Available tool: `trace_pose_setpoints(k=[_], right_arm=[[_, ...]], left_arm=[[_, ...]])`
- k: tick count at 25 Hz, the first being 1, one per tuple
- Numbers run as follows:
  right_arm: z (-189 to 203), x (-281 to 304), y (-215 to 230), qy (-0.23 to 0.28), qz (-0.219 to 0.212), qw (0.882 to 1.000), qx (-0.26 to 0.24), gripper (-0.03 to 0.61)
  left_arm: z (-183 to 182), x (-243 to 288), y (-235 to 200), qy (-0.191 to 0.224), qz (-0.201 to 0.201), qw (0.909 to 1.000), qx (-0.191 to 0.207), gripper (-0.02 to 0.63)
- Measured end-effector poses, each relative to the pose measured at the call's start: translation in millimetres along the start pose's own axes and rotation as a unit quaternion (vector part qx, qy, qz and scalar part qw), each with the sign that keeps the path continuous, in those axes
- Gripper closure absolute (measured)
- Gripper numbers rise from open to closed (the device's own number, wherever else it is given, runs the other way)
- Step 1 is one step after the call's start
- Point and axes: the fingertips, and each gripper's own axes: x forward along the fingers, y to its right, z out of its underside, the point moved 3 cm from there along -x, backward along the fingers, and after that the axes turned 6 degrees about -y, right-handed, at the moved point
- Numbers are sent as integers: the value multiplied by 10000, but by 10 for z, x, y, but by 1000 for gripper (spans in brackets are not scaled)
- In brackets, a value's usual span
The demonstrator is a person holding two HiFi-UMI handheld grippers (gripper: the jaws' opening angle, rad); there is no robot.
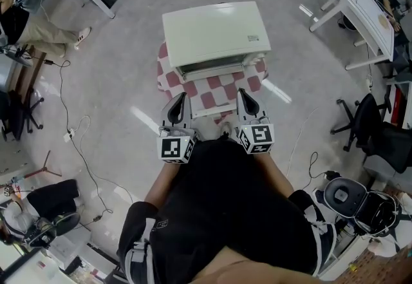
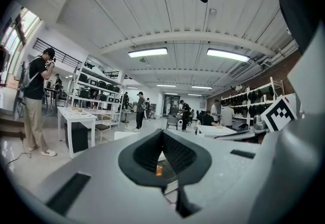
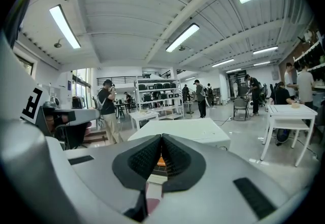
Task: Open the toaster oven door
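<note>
Left tool (image 1: 182, 98): jaws pressed together, nothing between them; lies level, just left of the door's front edge
Desk (image 1: 168, 78): small, draped in red-and-white checks (grey floor (image 1: 122, 76) all round it)
Toaster oven (image 1: 215, 31): cream; stands on the desk, front toward the person
Door (image 1: 214, 109): folded down and forward; its white edge lies between the two tools
Right tool (image 1: 243, 93): jaws pressed together, empty; just right of the door; whether it touches the door I cannot tell
</note>
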Motion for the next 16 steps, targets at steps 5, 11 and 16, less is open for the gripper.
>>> trace_pose_setpoints(k=[5, 11, 16], right_arm=[[13, -36, -6, 2, -9, 10000, -2, 551], [24, -54, 8, -16, -9, 10000, -20, 551], [27, -117, -11, -5, 8, 10000, -41, 551]], left_arm=[[-4, -31, 28, 17, -8, 10000, 8, 604], [15, -31, 49, 1, -25, 10000, -21, 604], [24, -72, 83, -25, -31, 10000, -29, 604]])
